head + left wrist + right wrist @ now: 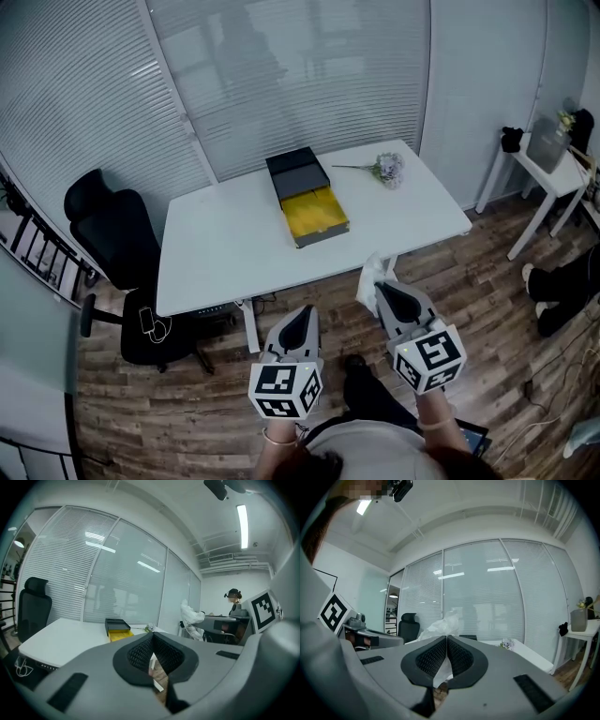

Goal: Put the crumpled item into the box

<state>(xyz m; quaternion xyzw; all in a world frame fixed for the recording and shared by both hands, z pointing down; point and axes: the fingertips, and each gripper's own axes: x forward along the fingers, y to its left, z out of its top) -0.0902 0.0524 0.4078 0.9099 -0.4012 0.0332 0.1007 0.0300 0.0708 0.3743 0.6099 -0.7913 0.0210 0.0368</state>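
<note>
A box [308, 198] with a black lid and a yellow inside lies open on the white table [225, 244]; the left gripper view shows the box [117, 629] far off. My right gripper [382, 292] is shut on a crumpled white item [369, 279], held in the air short of the table's near edge. In the right gripper view the crumpled item [438, 626] bulges above the shut right gripper [446, 640]. My left gripper [302, 315] hangs beside it, shut with nothing in it; in its own view the left gripper [152, 638] shows the crumpled item [191, 617] to the right.
A small bunch of flowers [386, 169] lies at the table's far right. A black office chair [117, 246] stands left of the table. A white side table [551, 176] with a vase stands at the right wall. Someone's shoes [551, 292] rest on the wooden floor at right.
</note>
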